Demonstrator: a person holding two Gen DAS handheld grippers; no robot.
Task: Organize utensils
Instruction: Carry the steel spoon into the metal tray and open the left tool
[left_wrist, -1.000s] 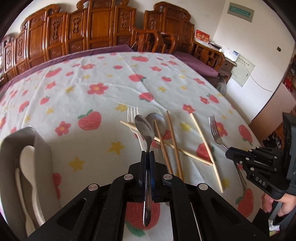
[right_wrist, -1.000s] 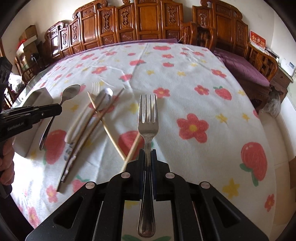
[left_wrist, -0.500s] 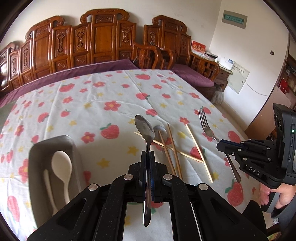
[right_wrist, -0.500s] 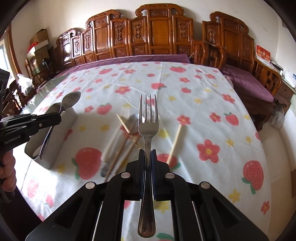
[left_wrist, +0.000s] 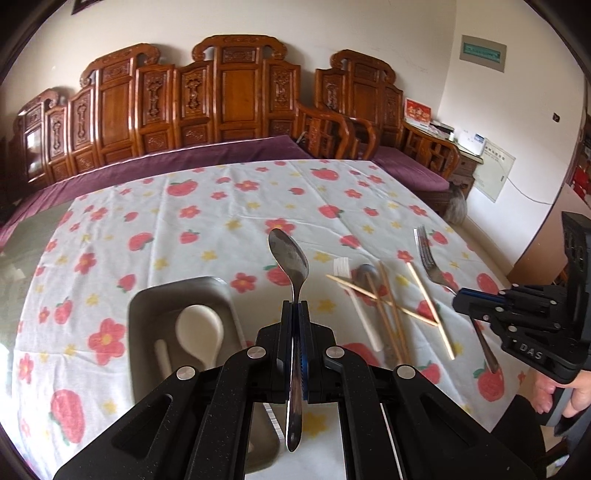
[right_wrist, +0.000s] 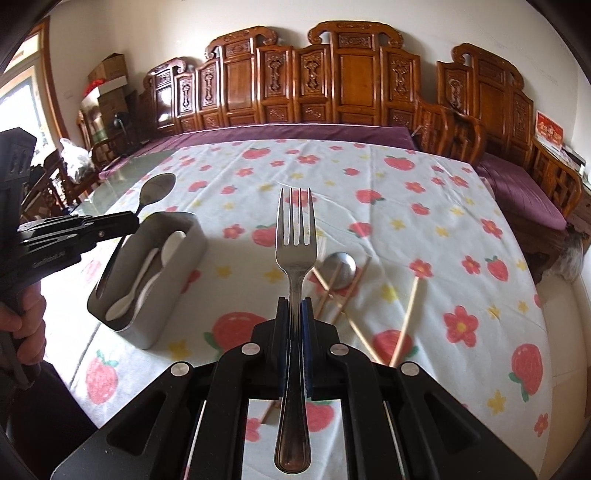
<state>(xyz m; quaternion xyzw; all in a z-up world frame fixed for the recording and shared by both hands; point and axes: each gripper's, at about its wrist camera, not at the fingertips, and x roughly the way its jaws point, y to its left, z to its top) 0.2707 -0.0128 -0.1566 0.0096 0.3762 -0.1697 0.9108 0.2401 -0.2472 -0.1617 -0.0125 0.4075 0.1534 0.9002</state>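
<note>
My left gripper (left_wrist: 294, 308) is shut on a metal spoon (left_wrist: 289, 258) and holds it in the air, just right of the grey utensil box (left_wrist: 147, 295). The box holds white plastic spoons (left_wrist: 199, 328). My right gripper (right_wrist: 295, 304) is shut on a metal fork (right_wrist: 295, 236), held above the table. The right wrist view shows the left gripper (right_wrist: 122, 221) with its spoon (right_wrist: 157, 188) over the far end of the box (right_wrist: 184, 254). The left wrist view shows the right gripper (left_wrist: 465, 299) with its fork (left_wrist: 430, 258).
On the flowered tablecloth (left_wrist: 221, 206) lie several wooden chopsticks (left_wrist: 428, 302), a metal spoon (right_wrist: 338, 267) and a white plastic fork (left_wrist: 354, 295). Carved wooden chairs (left_wrist: 229, 96) stand behind the table. The table's right edge (right_wrist: 546, 295) is close.
Both grippers have risen with their utensils. The left gripper has moved left, so the grey box now lies just beside it and the chopstick pile has shifted to the right.
</note>
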